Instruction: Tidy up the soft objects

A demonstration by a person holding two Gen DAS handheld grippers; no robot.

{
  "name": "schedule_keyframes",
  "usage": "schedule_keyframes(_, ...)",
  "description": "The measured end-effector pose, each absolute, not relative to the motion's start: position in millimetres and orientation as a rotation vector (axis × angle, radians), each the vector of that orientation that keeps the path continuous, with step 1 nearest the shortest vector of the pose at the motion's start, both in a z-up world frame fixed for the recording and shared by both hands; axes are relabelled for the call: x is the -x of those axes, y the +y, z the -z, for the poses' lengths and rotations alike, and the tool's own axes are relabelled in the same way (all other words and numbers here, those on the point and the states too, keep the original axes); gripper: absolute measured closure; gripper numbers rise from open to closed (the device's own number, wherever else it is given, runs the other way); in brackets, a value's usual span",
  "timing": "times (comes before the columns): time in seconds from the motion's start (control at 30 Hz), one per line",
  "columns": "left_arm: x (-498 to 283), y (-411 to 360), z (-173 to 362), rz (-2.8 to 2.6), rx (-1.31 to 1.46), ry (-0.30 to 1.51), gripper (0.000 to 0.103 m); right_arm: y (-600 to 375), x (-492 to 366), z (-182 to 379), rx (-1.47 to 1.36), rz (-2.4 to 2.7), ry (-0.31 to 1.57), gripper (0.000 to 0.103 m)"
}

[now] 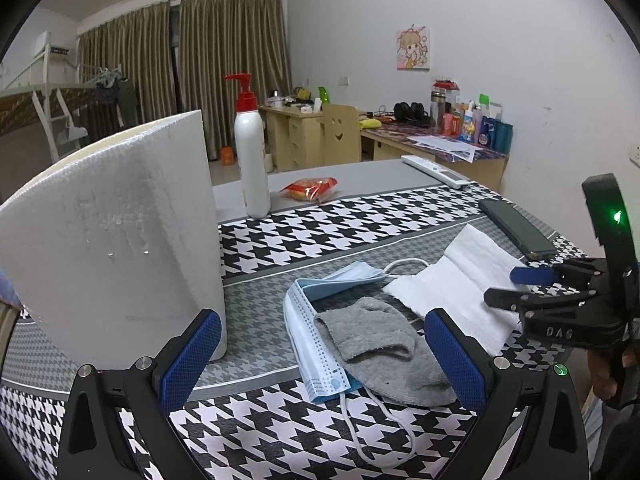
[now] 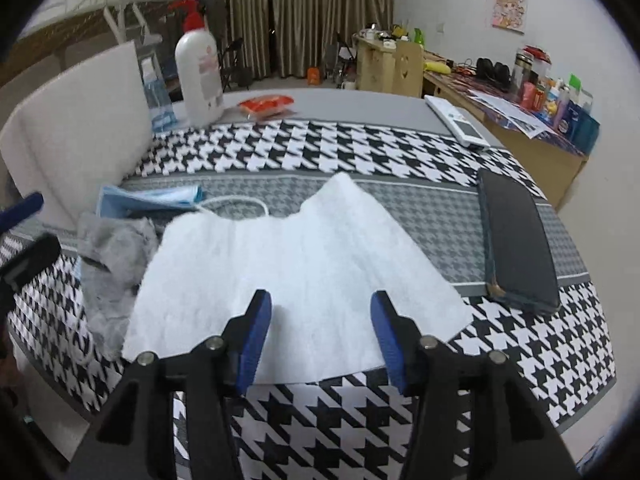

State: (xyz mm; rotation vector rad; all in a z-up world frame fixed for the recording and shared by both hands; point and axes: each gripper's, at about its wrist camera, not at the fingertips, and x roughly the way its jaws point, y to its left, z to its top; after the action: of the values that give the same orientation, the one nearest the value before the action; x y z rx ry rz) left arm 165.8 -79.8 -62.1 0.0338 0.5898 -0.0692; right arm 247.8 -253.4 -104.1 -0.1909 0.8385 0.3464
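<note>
A white cloth (image 2: 296, 256) lies flat on the houndstooth tablecloth (image 2: 320, 420). My right gripper (image 2: 321, 298) hovers open over its near edge, pads apart and pressing on nothing. Left of it a grey sock (image 1: 384, 356) rests on a blue face mask (image 1: 312, 340), whose white ear loop trails toward me. My left gripper (image 1: 323, 316) stands wide open just in front of the sock and mask, holding nothing. The white cloth (image 1: 460, 280) and the right gripper (image 1: 502, 285) show at the right of the left wrist view. The right wrist view has the sock (image 2: 112, 256) and mask (image 2: 152, 200) at its left.
A tall white foam board (image 1: 120, 232) stands close on the left. Behind it are a white pump bottle (image 1: 252, 160) and a red snack pack (image 1: 310, 188). A white remote (image 1: 436, 170) and a dark phone (image 1: 516, 228) lie at the right. The table edge runs near the phone.
</note>
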Motion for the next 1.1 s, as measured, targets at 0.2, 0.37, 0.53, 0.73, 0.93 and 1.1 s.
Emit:
schedule_keyframes(0.2,-168,-81,63,0.064,-0.032,0.596,0.001,-253,-250,108,0.193,-0.359,0.851,0.060)
schedule_keyframes(0.37,-168,-81,64,0.064,-0.032,0.595,0.001,-254,-249,106,0.188,-0.372,0.867,0.091)
schedule_keyframes(0.53,-167,-82,64,0.063,-0.032,0.597,0.001,-266,-251,102,0.116,-0.371,0.876,0.098)
schedule_keyframes(0.73,-167,-81,62,0.059,-0.031,0.589,0.001,-267,-233,65,0.022,-0.494,0.794,0.098)
schedule_keyframes(0.93,-163,-79,60,0.054,-0.028,0.578,0.001,-273,-217,36,-0.068,-0.582,0.744,0.098)
schedule_keyframes(1.1,-160,-79,57,0.054,-0.026,0.567,0.001,-293,-216,37,-0.114,-0.526,0.752,0.098)
